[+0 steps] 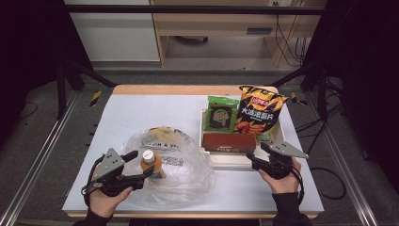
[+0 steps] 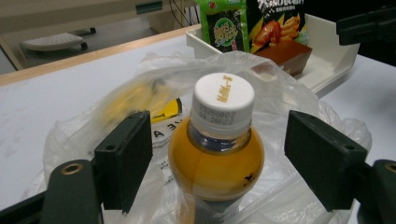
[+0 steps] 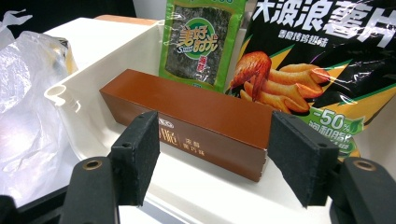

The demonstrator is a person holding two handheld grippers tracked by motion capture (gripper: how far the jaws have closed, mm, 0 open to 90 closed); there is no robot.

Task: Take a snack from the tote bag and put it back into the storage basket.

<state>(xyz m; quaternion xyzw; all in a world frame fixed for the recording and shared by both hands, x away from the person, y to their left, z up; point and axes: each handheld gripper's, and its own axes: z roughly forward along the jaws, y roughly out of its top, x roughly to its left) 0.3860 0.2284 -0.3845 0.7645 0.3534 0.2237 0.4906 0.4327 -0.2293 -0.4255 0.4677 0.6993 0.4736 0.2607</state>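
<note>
Orange, white-capped bottle [image 2: 216,154] stands upright in plastic bag [image 2: 289,100].

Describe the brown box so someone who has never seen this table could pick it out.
Start at the white tray on the table's right half. The brown box lies flat along the tray's near side, in front of the green seaweed packet and the black-and-yellow chip bag, just beyond the open right claw. It is the one rigid, long, plain brown carton; its neighbours are upright, glossy printed bags.
</note>
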